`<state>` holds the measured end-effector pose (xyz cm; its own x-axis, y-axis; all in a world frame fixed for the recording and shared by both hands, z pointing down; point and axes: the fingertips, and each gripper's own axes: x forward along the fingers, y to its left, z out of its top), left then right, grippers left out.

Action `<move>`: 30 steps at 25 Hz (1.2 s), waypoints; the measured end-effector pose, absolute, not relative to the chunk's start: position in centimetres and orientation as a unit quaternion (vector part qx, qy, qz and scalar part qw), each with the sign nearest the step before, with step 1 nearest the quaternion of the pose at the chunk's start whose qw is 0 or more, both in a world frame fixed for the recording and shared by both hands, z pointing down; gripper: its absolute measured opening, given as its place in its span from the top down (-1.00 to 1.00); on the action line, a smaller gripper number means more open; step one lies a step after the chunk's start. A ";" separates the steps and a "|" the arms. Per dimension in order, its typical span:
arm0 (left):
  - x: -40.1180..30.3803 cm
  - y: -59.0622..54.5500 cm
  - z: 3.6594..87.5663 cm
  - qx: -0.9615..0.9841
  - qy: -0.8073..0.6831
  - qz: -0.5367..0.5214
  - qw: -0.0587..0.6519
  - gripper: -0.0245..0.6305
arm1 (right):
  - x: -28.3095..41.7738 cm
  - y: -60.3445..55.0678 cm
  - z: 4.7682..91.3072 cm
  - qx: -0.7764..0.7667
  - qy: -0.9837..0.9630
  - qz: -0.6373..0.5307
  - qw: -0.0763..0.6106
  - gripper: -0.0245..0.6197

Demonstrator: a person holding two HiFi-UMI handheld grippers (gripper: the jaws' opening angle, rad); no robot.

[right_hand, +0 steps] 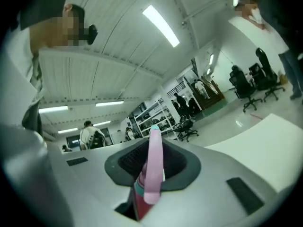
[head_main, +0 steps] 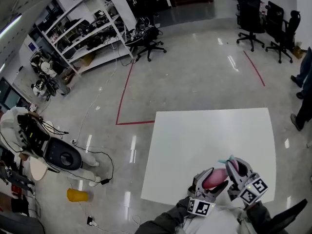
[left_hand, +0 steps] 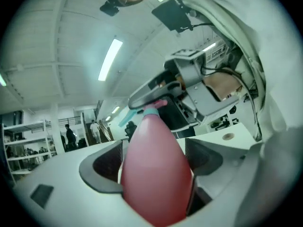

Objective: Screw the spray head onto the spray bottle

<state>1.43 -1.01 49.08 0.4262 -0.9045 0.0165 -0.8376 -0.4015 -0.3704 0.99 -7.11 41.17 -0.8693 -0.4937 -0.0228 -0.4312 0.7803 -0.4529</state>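
Note:
A pink spray bottle [head_main: 213, 179] lies slanted just above the near edge of the white table [head_main: 209, 140]. My left gripper [head_main: 210, 182] is shut on its wide body, which fills the left gripper view [left_hand: 156, 193] between both grey jaws. The spray head [head_main: 230, 162], pink with a teal collar and nozzle, sits at the bottle's neck, and my right gripper [head_main: 237, 172] is shut on it. In the right gripper view the pink trigger [right_hand: 154, 150] stands up between the jaws, with the teal collar [right_hand: 138, 191] below. The left gripper view shows the spray head [left_hand: 152, 109] under the right gripper [left_hand: 189, 86].
The table's top beyond the grippers is bare. On the floor to the left are a yellow object [head_main: 77, 195], cables and a round black-and-white device [head_main: 62, 155]. Shelving [head_main: 87, 28] and office chairs [head_main: 265, 23] stand further off. A person's legs [head_main: 303, 96] show at the right edge.

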 end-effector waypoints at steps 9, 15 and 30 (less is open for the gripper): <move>-9.8 1.2 52.1 -0.716 0.689 -0.094 0.058 0.91 | -3.8 -7.3 48.8 -0.223 0.973 0.009 -0.063 0.75; -13.3 0.8 54.7 -0.662 0.744 -0.049 -0.082 0.91 | -5.9 -6.6 50.5 -0.198 0.971 0.100 -0.085 0.75; -10.6 -1.2 55.7 -0.687 0.716 -0.049 -0.112 0.91 | 1.3 -5.7 50.4 -0.253 0.965 0.041 -0.057 0.15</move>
